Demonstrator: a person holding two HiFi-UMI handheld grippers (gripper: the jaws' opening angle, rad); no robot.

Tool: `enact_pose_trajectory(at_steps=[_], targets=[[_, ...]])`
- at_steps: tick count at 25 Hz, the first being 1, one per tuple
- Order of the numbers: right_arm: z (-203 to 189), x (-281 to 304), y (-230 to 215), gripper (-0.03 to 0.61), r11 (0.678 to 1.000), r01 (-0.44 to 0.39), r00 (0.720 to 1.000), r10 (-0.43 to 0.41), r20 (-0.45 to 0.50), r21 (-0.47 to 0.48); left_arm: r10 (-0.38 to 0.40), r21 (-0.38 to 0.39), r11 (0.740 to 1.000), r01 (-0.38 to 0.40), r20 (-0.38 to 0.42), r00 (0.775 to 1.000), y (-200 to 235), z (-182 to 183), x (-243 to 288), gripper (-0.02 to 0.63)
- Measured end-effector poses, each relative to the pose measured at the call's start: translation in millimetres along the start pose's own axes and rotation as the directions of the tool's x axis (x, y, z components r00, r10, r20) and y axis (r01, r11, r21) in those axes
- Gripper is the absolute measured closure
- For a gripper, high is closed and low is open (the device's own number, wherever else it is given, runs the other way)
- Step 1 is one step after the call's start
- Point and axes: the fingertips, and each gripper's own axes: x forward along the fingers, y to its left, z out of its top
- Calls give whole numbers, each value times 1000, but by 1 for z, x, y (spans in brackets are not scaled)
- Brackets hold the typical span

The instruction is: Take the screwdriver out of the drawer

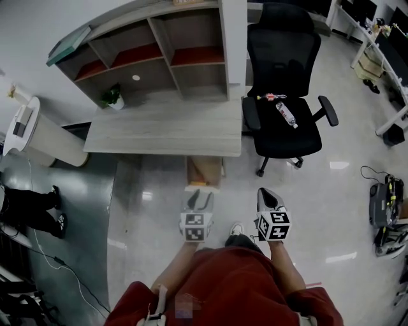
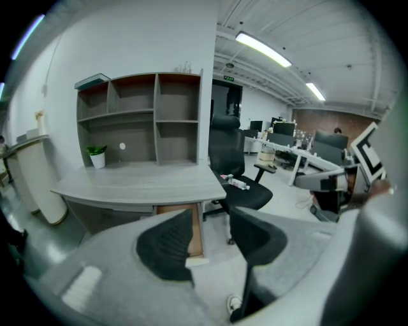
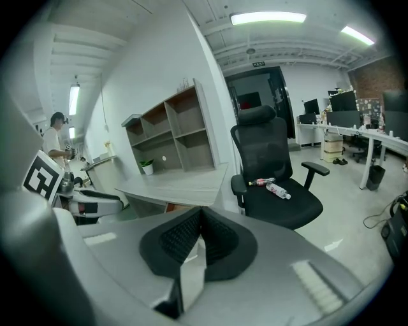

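Open drawer (image 1: 204, 170) just ahead of left tongs (image 1: 200, 194) — right tongs (image 1: 266, 194) alongside.

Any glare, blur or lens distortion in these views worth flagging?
Head view: fisheye bows the shelf unit and desk; light patches glare on the glossy floor. Left gripper view: the left gripper looks soft, close to the lens; the ceiling light is blown out. Right gripper view: dark corners, and a bright ceiling lamp too.

I hold left gripper (image 1: 199, 198) low ahead of torso, jaws apart, nothing between. Right gripper (image 1: 270, 197) alongside, well apart, jaws pressed together, empty. Left forearm (image 1: 173, 270) and right forearm (image 1: 282, 261) reach forward.
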Motion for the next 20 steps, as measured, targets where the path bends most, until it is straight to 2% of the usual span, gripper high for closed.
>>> enact_pose_trajectory(at_steps=[5,12,17,20], targets=[[16,21,-23,578,1000,-27,1000,27,4,-6,34,-11,999,-34,-2,999,-3,14,24,431],[20,39,-41,578,998,-61,998,61,-17,-13,66,-29,997,-66,-21,998,-6,15,46,431],[12,56,-44,578,997,-76,996,76,-39,-8,95,6,995,-95,-45,994,5,8,57,431],[10,70,-37,578,996,-91,995,90,-51,-16,102,-4,995,-102,-60,993,15,0,63,431]])
